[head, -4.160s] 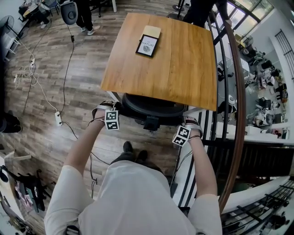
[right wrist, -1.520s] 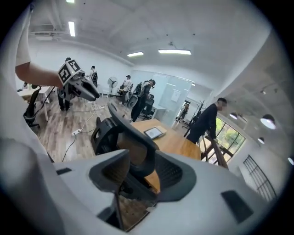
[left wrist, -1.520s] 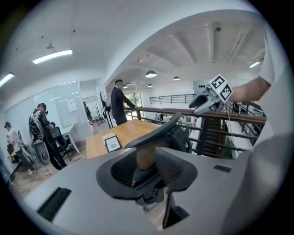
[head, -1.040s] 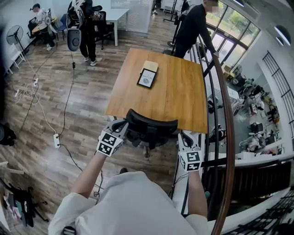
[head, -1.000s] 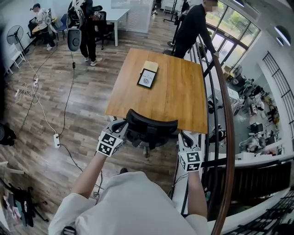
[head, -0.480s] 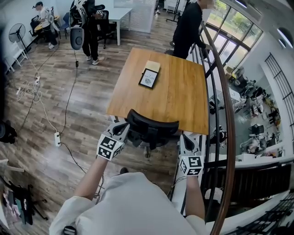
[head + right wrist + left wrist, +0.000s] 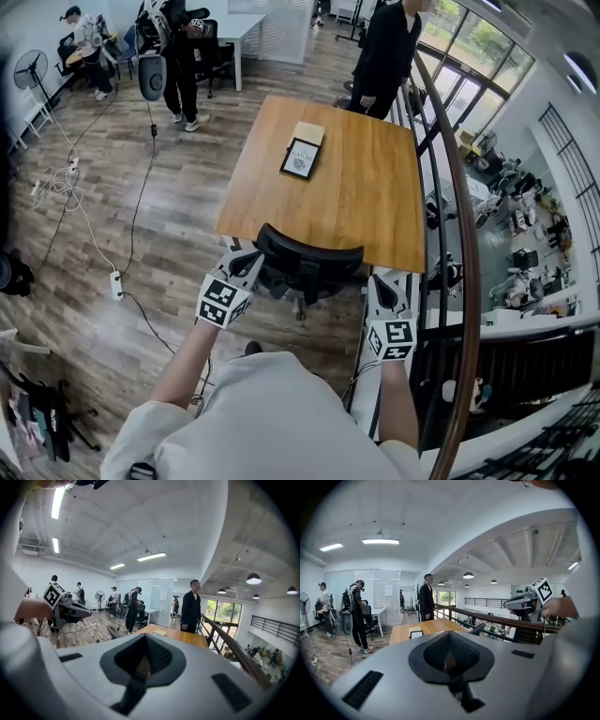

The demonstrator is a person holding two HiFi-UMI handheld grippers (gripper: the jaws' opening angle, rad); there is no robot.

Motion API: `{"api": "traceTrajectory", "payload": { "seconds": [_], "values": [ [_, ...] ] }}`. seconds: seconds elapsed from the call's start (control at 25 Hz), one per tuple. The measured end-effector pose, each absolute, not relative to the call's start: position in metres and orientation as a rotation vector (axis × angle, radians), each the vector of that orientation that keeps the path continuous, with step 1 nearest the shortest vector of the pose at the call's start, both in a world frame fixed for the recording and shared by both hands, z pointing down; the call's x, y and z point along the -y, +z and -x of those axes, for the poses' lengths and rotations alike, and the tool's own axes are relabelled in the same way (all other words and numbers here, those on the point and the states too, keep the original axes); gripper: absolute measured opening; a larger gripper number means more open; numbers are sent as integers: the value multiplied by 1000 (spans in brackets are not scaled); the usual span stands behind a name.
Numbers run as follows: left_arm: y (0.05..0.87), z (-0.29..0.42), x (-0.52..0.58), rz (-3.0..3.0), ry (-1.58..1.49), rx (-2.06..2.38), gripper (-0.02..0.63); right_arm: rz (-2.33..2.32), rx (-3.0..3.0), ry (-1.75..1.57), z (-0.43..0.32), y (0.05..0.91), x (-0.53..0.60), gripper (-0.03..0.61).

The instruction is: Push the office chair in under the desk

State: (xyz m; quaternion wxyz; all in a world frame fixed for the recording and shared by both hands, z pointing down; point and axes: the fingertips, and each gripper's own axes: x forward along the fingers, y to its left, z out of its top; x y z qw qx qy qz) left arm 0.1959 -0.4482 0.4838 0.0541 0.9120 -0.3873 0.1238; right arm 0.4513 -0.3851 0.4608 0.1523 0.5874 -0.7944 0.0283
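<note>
The black office chair (image 7: 307, 265) stands tucked in at the near edge of the wooden desk (image 7: 356, 192); only its backrest shows. My left gripper (image 7: 244, 265) hovers just left of the backrest, shut and holding nothing. My right gripper (image 7: 380, 284) is off the chair's right side, by the desk's near right corner, also shut and empty. In the left gripper view the left gripper (image 7: 449, 660) points level across the desk (image 7: 405, 631), with the right gripper (image 7: 524, 603) at the right. The right gripper view looks past the right gripper (image 7: 143, 665) at the desk (image 7: 185, 637) and the left gripper (image 7: 70, 610).
A framed picture (image 7: 302, 157) and a tan pad (image 7: 308, 133) lie on the desk's far half. A railing (image 7: 461, 244) runs close along the right. A person in black (image 7: 382, 47) stands at the desk's far end. Cables and a power strip (image 7: 116, 283) lie on the floor at left.
Since four seconds ago both grippers have come off the chair's back and I have stepped back. Over the last second the right gripper drew slightly nearer to me.
</note>
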Motion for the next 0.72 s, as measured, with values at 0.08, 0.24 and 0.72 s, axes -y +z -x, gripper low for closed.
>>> {"api": "traceTrajectory", "payload": {
  "seconds": [0.08, 0.24, 0.72],
  "values": [
    [484, -196, 449, -2771, 378, 1169, -6, -1684, 2280, 85, -450, 460, 385, 2],
    [481, -196, 451, -2775, 374, 1158, -6, -1687, 2279, 80, -450, 456, 387, 2],
    [480, -193, 453, -2787, 370, 1147, -6, -1701, 2275, 63, -449, 451, 388, 2]
  ]
}}
